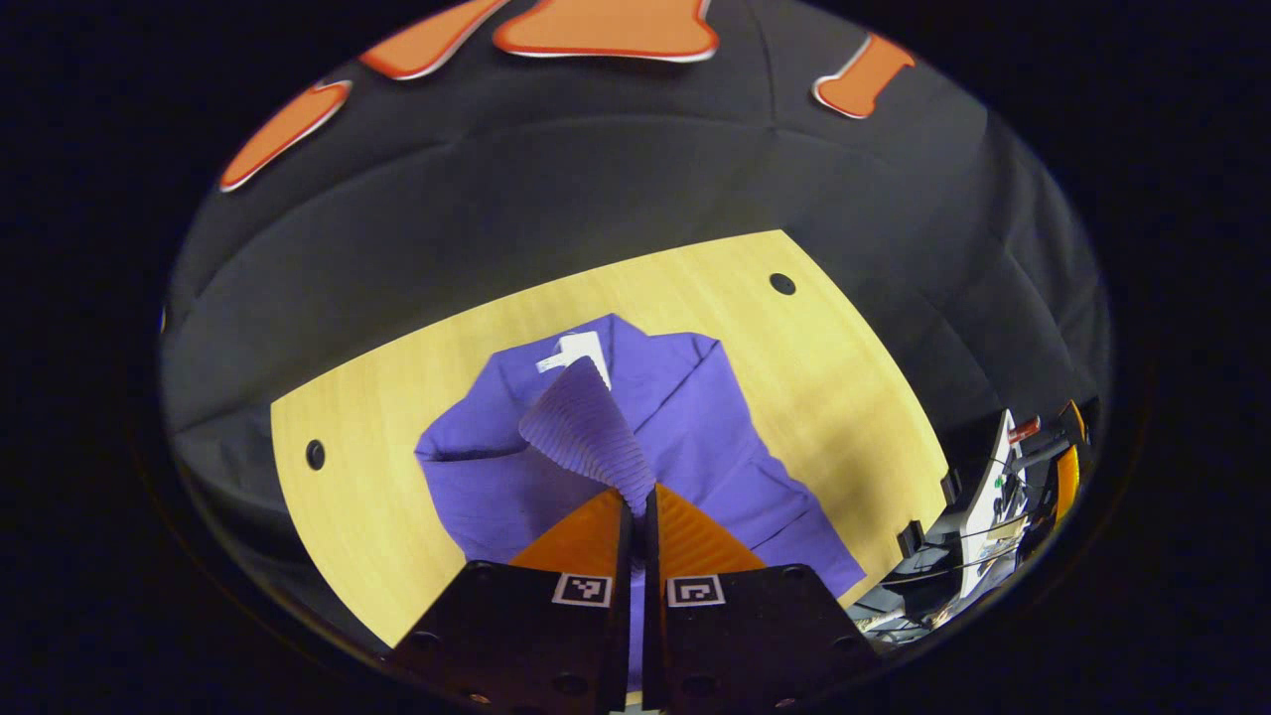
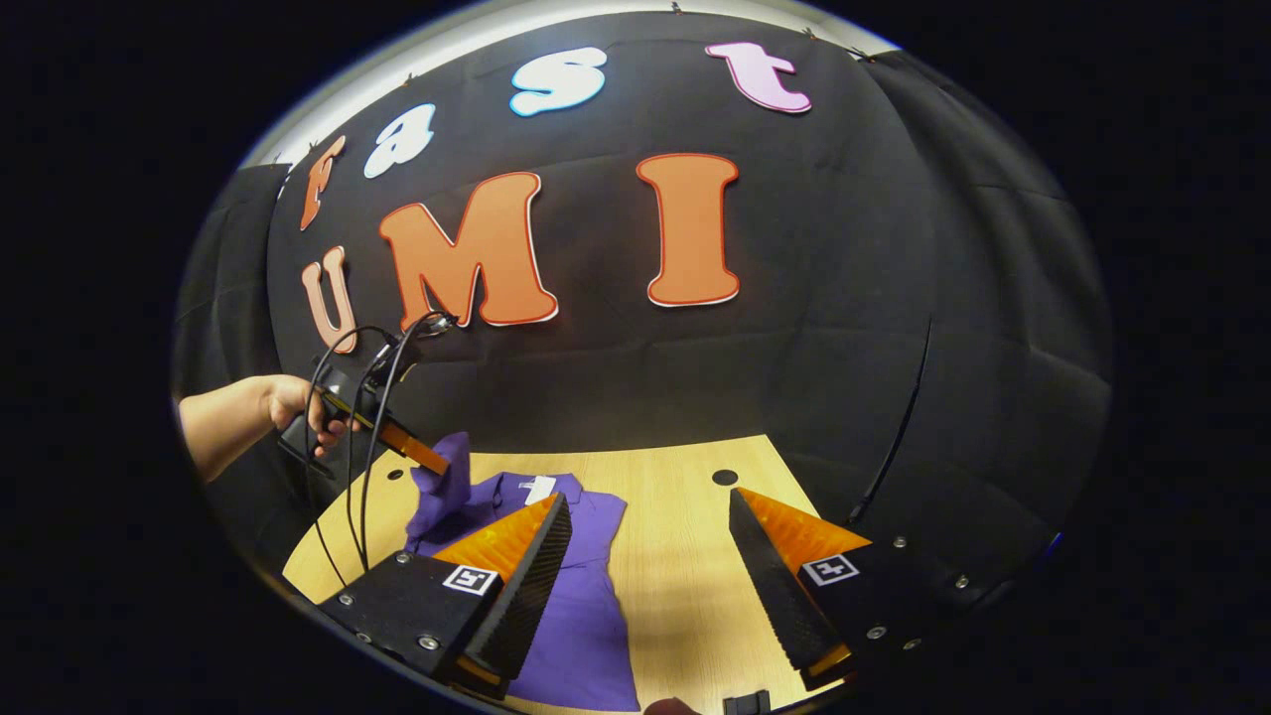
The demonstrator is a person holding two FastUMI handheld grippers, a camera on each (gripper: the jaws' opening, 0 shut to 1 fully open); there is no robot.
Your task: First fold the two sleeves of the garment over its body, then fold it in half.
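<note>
Wooden table (image 1: 814,367) is lying ahead of the left gripper (image 1: 635,497), fingers clamping a raised sleeve (image 1: 588,427) above the shirt (image 1: 695,417); in the right gripper view, right gripper (image 2: 650,521) is hovering with fingers apart, shirt (image 2: 586,596) just beneath its left finger

Black cloth wall (image 2: 814,328) hangs behind my pale wood table (image 1: 834,397); dark round holes (image 1: 782,284) in tabletop; cluttered gear (image 1: 1013,487) far right.

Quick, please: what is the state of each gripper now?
Left gripper: shut on the purple sleeve, lifted above the garment.
Right gripper: open, holding nothing.
</note>
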